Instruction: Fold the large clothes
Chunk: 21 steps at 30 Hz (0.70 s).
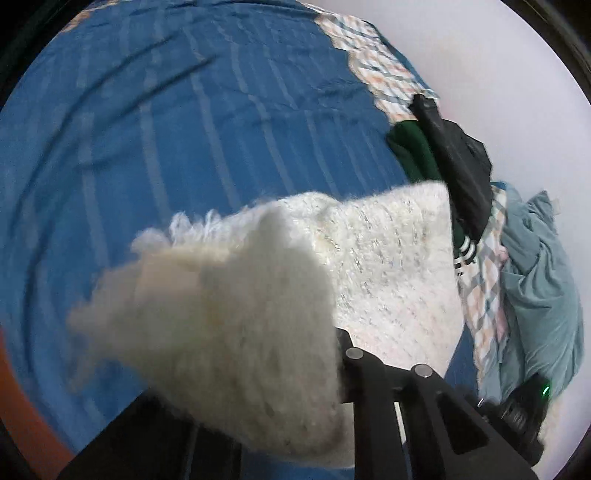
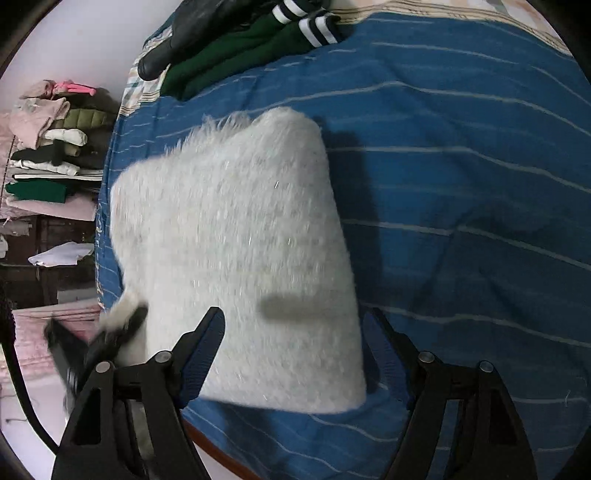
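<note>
Blue striped bedding (image 2: 461,184) covers the bed across both views, with a checked sheet (image 1: 373,62) showing at its edge in the upper right of the left wrist view. On it lies a fuzzy white sweater (image 2: 236,236), folded into a thick block in the centre of the right wrist view.

At the lower left of that frame the left hand-held gripper (image 2: 122,328) bites on the sweater's corner, and its own camera confirms it: white fluff (image 1: 221,314) bunched right over the fingers, filling the lower middle of that frame and blurred.

The right hand-held gripper (image 2: 291,350) stands wide, its blue-padded fingers (image 2: 203,350) on either side of the sweater's near edge, clamping nothing that I can see.

A dark green garment with white-striped cuffs (image 2: 258,40) and a black jacket (image 2: 192,26) lie together at the top of the right wrist view.

Only the right wrist view shows the shelf at the left edge, holding a stack of folded clothes (image 2: 55,147). Only the left wrist view shows a crumpled pale blue cloth (image 1: 543,280) at the right edge.
</note>
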Motion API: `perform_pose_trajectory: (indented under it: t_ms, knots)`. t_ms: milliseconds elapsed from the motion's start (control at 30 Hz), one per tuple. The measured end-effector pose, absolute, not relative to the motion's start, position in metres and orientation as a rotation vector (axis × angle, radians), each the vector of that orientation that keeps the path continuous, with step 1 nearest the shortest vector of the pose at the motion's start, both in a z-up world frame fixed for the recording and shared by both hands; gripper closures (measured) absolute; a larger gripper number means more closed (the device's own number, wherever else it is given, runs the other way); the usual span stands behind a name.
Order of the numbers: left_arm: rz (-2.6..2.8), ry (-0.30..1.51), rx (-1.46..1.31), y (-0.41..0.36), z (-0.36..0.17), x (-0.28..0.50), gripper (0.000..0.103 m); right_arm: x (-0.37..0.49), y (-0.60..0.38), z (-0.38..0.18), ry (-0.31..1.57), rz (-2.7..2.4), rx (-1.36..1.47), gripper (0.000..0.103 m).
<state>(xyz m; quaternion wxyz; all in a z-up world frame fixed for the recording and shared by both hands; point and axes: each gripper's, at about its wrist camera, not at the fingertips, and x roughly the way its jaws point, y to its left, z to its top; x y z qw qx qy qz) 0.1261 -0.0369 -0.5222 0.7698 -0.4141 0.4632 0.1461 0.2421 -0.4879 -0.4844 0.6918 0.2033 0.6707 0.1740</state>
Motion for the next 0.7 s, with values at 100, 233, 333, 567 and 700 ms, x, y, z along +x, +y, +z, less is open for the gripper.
perform_pose_trajectory:
  t_ms: [100,233,333,567,700]
  knots:
    - [0.374,1.043,-0.940,-0.029,-0.545,0.110,0.090,0.245,-0.466,-0.471,1.485,0.455,0.410,0.035]
    - [0.404,1.078,-0.989,-0.019,-0.584,0.102,0.088,0.256,-0.416,-0.479,1.522,0.531,0.264,0.057]
    - [0.381,1.074,-0.989,-0.015,-0.597,0.107,0.083,0.269,-0.389,-0.513,1.589,0.492,0.148,0.063]
    - [0.300,1.087,-1.070,-0.005,-0.588,0.094,0.071,0.301,-0.375,-0.525,1.689,0.534,0.107,0.058]
    - [0.274,1.071,-1.129,-0.006,-0.580,0.066,0.059,0.306,-0.415,-0.507,1.636,0.635,0.300,0.010]
